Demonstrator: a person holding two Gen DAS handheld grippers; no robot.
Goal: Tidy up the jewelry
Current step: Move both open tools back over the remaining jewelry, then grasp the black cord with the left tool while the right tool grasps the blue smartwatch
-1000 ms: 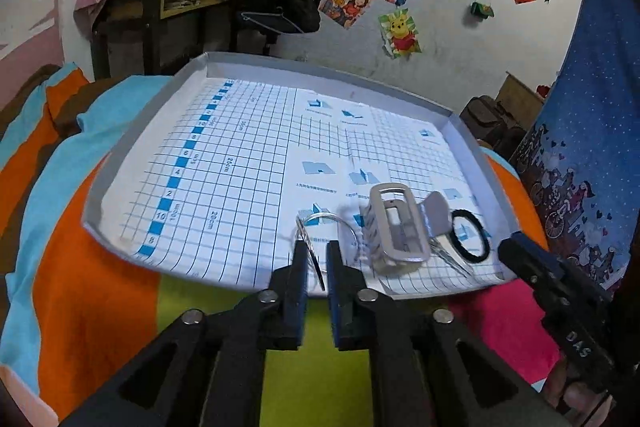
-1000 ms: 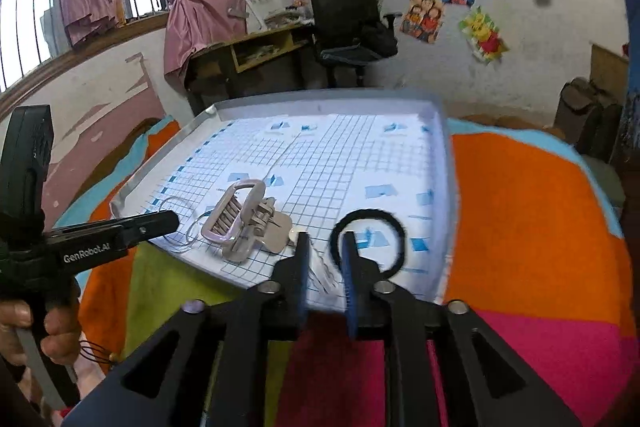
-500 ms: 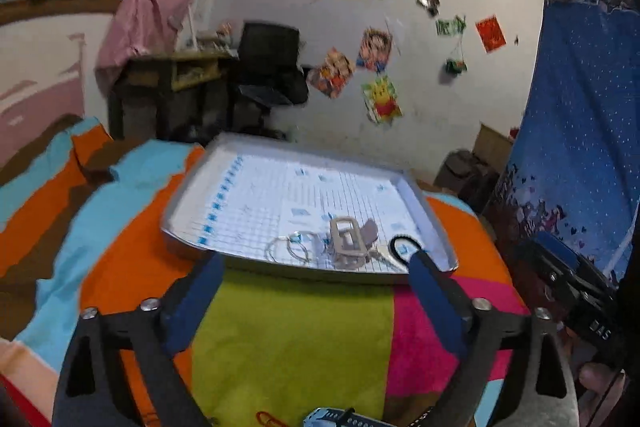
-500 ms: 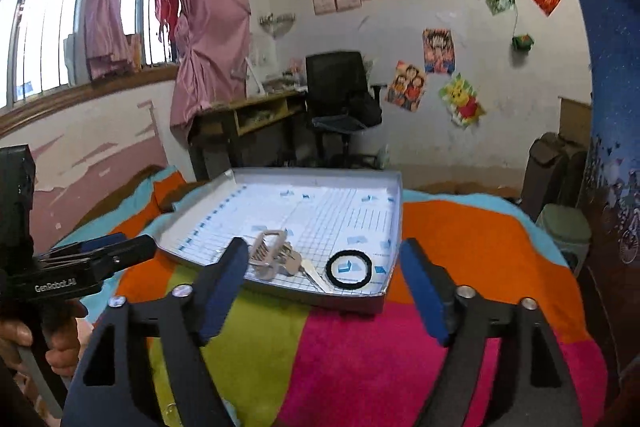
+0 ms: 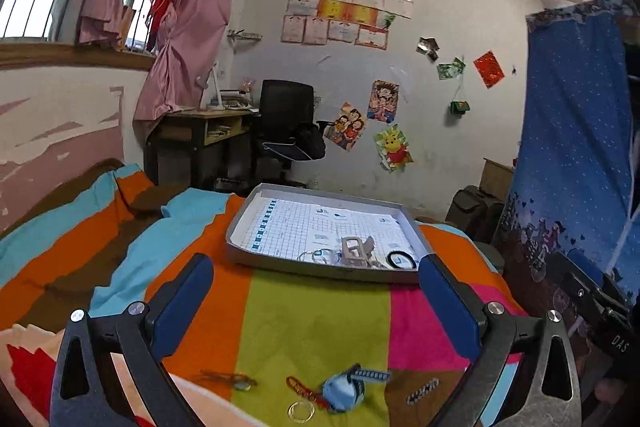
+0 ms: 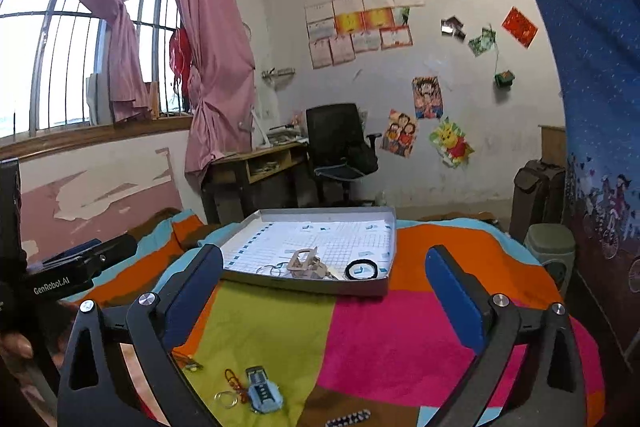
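A grey tray (image 5: 248, 259) lined with grid paper lies on the striped blanket. At its near edge it holds metal rings (image 5: 320, 255), a beige hair clip (image 5: 354, 251) and a black hair tie (image 5: 401, 259). My left gripper (image 5: 313, 263) hangs well short of the tray, its jaws opening wide with nothing between them. My right gripper (image 6: 324, 253) also stands back from the tray (image 6: 312, 285), jaws opening and empty. The right wrist view shows the rings (image 6: 272, 269), clip (image 6: 304, 263) and hair tie (image 6: 361, 270) in the tray too.
Close below the grippers the blanket carries a blue toy watch (image 5: 344, 389), a red cord (image 5: 300, 387), a small ring (image 5: 301, 410) and a patterned hair clip (image 5: 422, 395). A desk and a black chair (image 5: 288, 119) stand past the bed. A blue curtain (image 5: 580, 147) hangs at the right.
Both grippers were shut at the tray's near edge, the left at the rings, the right by the hair tie. They have opened wide and drawn back and upward; the items stay in the tray.
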